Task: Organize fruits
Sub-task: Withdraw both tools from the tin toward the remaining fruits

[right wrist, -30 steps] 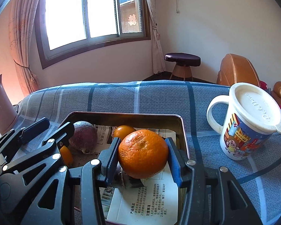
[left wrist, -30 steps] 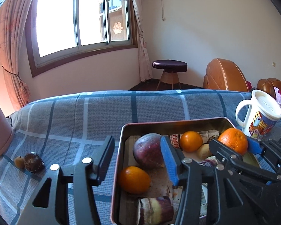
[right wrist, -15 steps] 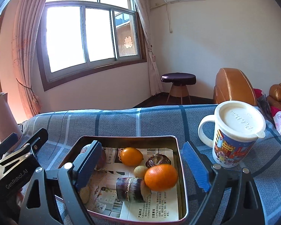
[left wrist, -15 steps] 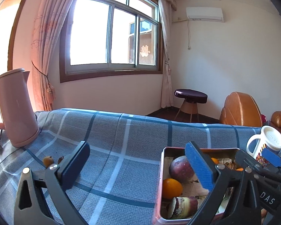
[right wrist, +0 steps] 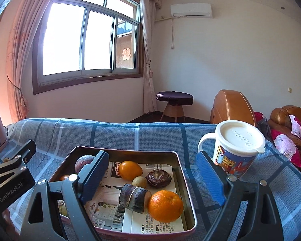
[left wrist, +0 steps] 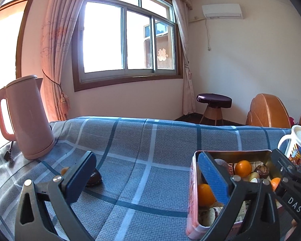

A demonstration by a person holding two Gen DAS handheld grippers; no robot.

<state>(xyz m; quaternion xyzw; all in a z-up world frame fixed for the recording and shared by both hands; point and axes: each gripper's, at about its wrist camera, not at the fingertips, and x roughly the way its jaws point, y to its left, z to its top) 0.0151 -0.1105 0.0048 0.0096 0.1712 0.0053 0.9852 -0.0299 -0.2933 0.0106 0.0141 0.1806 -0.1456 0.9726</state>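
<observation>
Left wrist view: left gripper [left wrist: 146, 172], black frame with blue pads, jaws spread wide with nothing between them, above a blue-grey checked tablecloth [left wrist: 142, 140] filling the lower frame. Pale pink electric kettle [left wrist: 25, 116], upright, left of frame, its black plug lying on the cloth beside it. Dark brown wrinkled fruit [left wrist: 94, 178] and small orange-yellow fruit [left wrist: 64, 170], loose on the cloth at lower left, partly hidden behind the left finger. Rectangular metal tin with pink outer wall [left wrist: 192, 192], lower right, paper-lined, holding several fruits, partly covered by the right finger. Right gripper, black, entering at far right edge over the tin. White lidded mug with printed pattern [left wrist: 293, 140], far right. Right wrist view: right gripper [right wrist: 152, 172], same make, jaws spread apart and empty, over the tin [right wrist: 185, 182] at lower centre. Tin contents, on printed newspaper lining: large round orange [right wrist: 165, 205], front right; short dark purple sugarcane section [right wrist: 133, 197], touching it on the left; oval orange-yellow citrus [right wrist: 130, 170], centre rear; small tan round fruit [right wrist: 139, 181] just in front of it; dark brown wrinkled fruit [right wrist: 159, 178], right of centre; dull purple round fruit [right wrist: 83, 161], rear left corner. Mug [right wrist: 236, 152], right of tin, standing apart from it on the cloth. Left gripper [right wrist: 12, 172] at left edge, partly in frame.
</observation>
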